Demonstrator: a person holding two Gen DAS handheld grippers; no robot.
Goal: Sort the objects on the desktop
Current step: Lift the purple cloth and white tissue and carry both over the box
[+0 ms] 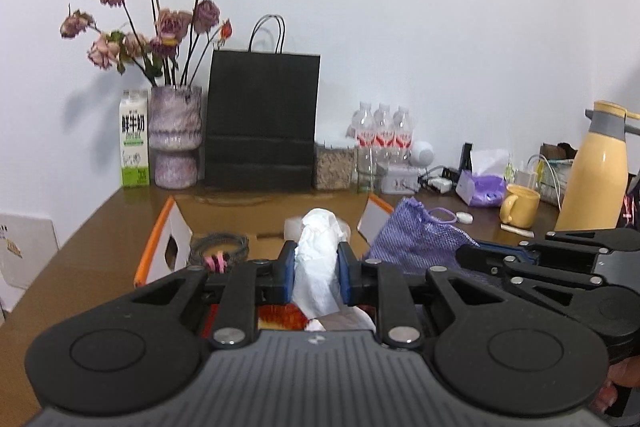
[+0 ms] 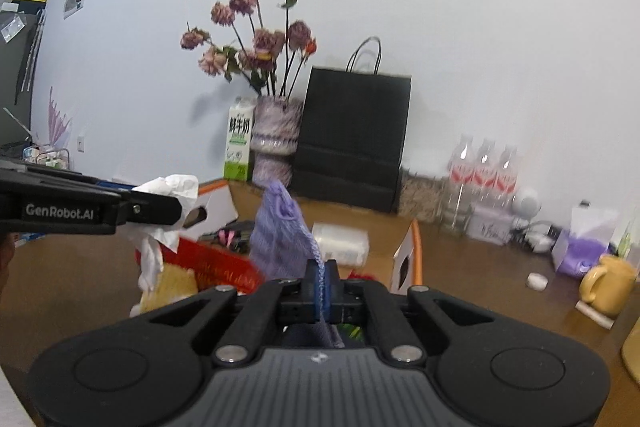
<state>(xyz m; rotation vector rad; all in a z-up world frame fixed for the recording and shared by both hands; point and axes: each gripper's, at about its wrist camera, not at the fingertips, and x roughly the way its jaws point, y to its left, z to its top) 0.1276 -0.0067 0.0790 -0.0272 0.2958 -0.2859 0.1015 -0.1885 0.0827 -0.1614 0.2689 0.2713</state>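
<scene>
The left claw is nearly closed, its blue pads pinching a crumpled white tissue that stands up between them; it looks feather-light and tearable, so a gentle hold at the bunched middle should serve. The right claw is fully closed on the edge of a purple mesh drawstring pouch, soft and limp, likely to sag. Both are held over the open cardboard box, toward twelve o'clock on the bench.
</scene>
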